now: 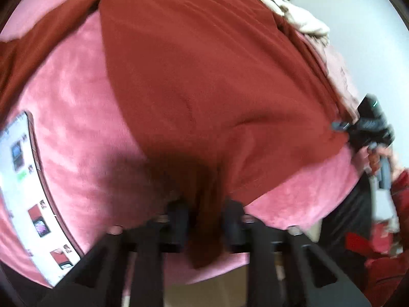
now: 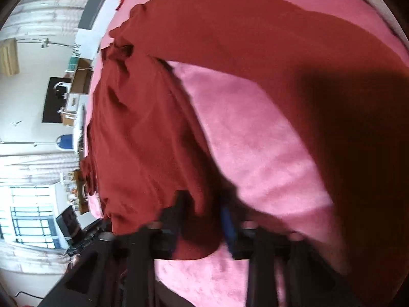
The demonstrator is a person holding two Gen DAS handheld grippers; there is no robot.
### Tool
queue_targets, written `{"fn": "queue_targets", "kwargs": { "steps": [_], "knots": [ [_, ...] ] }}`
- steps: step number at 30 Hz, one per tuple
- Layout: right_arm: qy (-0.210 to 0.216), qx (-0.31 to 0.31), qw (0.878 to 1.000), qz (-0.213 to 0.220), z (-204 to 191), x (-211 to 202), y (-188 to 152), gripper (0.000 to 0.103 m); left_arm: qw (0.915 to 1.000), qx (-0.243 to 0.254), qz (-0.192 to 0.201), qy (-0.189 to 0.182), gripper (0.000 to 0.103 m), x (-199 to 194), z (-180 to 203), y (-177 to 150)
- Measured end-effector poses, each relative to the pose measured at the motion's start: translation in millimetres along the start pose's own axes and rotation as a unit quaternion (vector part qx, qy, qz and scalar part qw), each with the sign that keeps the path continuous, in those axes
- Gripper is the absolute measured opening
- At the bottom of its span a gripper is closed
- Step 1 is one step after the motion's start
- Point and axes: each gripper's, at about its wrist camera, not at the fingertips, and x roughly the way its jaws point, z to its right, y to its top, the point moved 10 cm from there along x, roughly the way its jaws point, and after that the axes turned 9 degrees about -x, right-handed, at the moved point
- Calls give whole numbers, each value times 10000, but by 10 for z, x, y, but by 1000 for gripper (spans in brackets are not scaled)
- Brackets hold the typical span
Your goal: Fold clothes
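A dark red garment (image 1: 199, 81) lies spread over a pink fleece blanket (image 1: 76, 117). My left gripper (image 1: 205, 220) is shut on the garment's near hem, and cloth hangs down between its fingers. The right gripper (image 1: 342, 126) shows at the garment's right edge in the left wrist view. In the right wrist view the same garment (image 2: 143, 128) is bunched and lifted, and my right gripper (image 2: 202, 220) is shut on a fold of it. A long part of the garment (image 2: 281, 58) stretches across the blanket (image 2: 255, 138).
A tablet or phone with a lit screen (image 1: 28, 194) lies on the blanket at the left. A cream cloth (image 1: 301, 15) sits at the far right edge. The blanket's edge (image 2: 94, 97) borders a room with furniture and a window (image 2: 30, 217).
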Motion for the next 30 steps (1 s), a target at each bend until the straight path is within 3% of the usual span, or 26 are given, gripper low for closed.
{"fn": "queue_targets", "kwargs": {
  "steps": [8,13,16,21,24,27,28,30],
  "knots": [
    [463,-189,9985,228,-446,-248,1,5,9986,123,-198,-468,13,-417,83,-20],
    [859,-430,9953,132,-884,-438,-136,5,9996,131,-145,-201,13,-814,-105,-36],
    [983,-534,9937,-50,-1052,-405,-321,5,9997,148,-184,34,13,-834,-180,-106],
    [676,-291,9952,-651,-817,79,-710,5,9933,536,-666,772,13,-446,-342,-442],
    [478,12,9953,-838,-527,411,-837,6,9891,356,-1012,1004,18,-167,-446,-586],
    [518,167,9951,-825,-454,479,-833,8,9892,80,-1172,879,25,-202,-481,-644],
    [456,14,9951,-882,-480,460,-833,14,9881,131,-1198,953,27,-272,-504,-662],
    [54,-385,9949,-932,-496,373,-800,18,9856,252,-1227,1131,29,-427,-562,-694]
  ]
}}
